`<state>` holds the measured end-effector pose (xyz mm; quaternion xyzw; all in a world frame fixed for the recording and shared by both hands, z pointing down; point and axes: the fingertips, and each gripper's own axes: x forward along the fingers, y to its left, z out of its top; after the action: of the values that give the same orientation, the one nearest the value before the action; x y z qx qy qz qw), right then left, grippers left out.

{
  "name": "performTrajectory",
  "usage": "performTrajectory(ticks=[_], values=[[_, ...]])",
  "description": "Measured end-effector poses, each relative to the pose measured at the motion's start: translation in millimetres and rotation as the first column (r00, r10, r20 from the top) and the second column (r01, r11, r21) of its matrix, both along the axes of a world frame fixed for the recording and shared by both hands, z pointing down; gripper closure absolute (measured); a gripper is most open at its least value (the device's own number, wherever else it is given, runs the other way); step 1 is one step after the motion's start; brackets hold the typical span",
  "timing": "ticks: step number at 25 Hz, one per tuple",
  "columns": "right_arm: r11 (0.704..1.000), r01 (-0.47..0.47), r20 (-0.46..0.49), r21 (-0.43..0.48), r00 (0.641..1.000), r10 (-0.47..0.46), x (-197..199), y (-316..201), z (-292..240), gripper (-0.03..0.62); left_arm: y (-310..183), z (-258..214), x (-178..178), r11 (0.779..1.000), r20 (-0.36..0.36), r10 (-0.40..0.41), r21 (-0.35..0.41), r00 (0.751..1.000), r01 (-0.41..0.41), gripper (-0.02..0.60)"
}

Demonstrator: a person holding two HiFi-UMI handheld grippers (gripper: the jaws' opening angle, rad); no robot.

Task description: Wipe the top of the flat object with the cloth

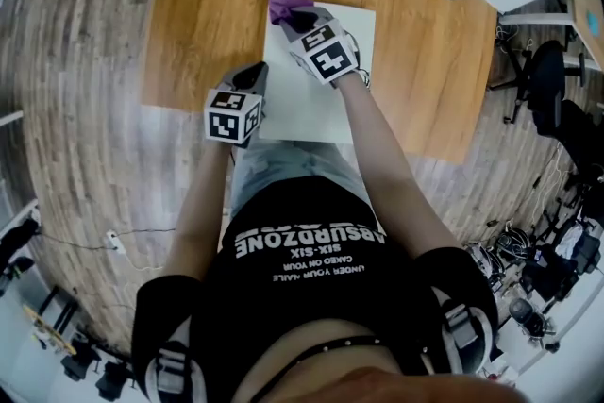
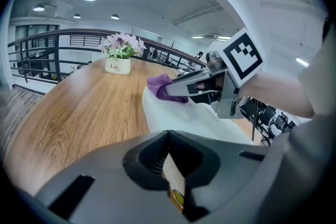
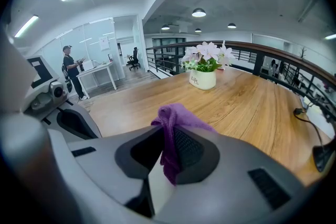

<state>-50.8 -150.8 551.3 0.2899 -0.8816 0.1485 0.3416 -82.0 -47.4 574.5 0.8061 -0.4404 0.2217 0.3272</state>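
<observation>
A brown wooden table (image 1: 203, 5) stands on a grey plank floor. A flat white board (image 1: 316, 113) lies on it, near the person.

From the head view, the right gripper (image 1: 298, 16) reaches to the board's far left corner. Its jaws are clamped on a purple cloth (image 1: 281, 8), and the cloth rests on that corner. The left gripper (image 1: 252, 73) sits at the board's left edge.

The left gripper view shows its jaws closed, tips touching. A pale strip shows in the gap behind the tips; I cannot tell what it is.

Only the gripper views show a flower pot (image 3: 202, 79) clearly, standing further along the table. The right gripper view also shows a person (image 3: 70, 73) far off by a desk.
</observation>
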Motion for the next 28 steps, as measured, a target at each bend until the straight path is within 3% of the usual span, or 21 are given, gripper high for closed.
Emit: performTrajectory(ticks=[28], values=[[1.000,0.009,-0.008,-0.003,1.000,-0.009,7,33,5,0.523,-3,4,4,1.000,0.003,-0.027,0.001,1.000,0.027,0.565]])
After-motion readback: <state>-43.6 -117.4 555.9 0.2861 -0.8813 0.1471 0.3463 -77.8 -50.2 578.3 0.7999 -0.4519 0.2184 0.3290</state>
